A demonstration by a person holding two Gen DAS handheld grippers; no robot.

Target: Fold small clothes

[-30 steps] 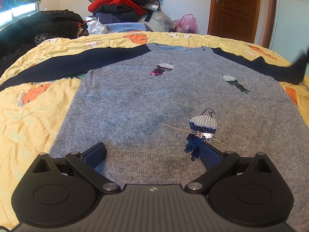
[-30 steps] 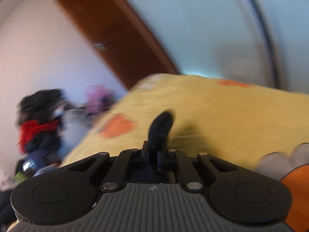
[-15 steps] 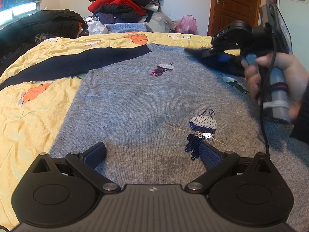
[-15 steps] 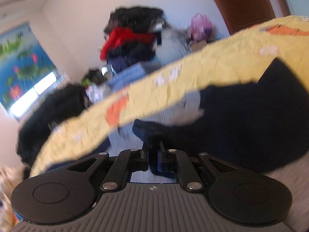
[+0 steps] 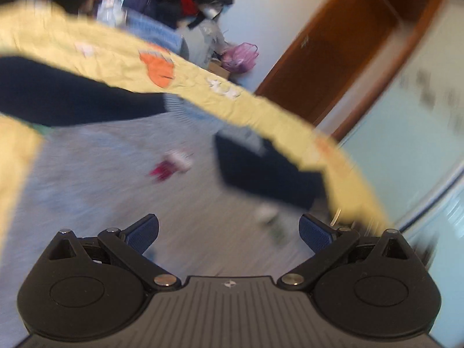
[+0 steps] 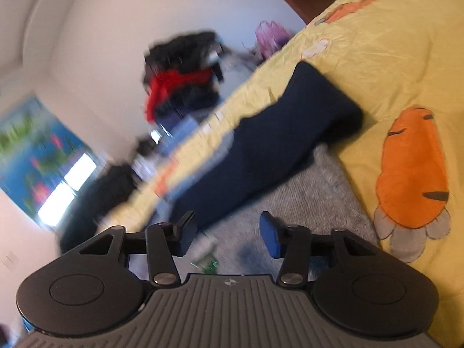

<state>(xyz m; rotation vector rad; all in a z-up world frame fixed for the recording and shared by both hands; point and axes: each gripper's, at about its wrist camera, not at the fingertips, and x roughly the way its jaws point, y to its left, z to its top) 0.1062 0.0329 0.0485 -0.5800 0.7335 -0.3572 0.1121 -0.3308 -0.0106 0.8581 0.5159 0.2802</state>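
Observation:
A grey knit sweater [image 5: 110, 179] with navy sleeves lies flat on the yellow bedspread [image 5: 121, 55]. Its right navy sleeve [image 6: 278, 139] is folded in over the grey body [image 6: 313, 203]; the fold also shows in the left wrist view [image 5: 261, 171]. The left navy sleeve [image 5: 66, 95] stretches out to the left. My left gripper [image 5: 229, 232] is open and empty, tilted above the sweater's chest. My right gripper [image 6: 227, 233] is open and empty, just above the sweater beside the folded sleeve. Both views are blurred.
A heap of red and dark clothes [image 6: 182, 78] is piled beyond the bed's far edge. A pink bag [image 5: 240, 55] sits by a brown wooden door [image 5: 327, 58]. An orange carrot print [image 6: 411, 168] marks the bedspread at the right.
My right gripper carried the navy sleeve in over the grey body, then opened and let it go. My left gripper has lifted, swung and tilted toward the sweater's upper right.

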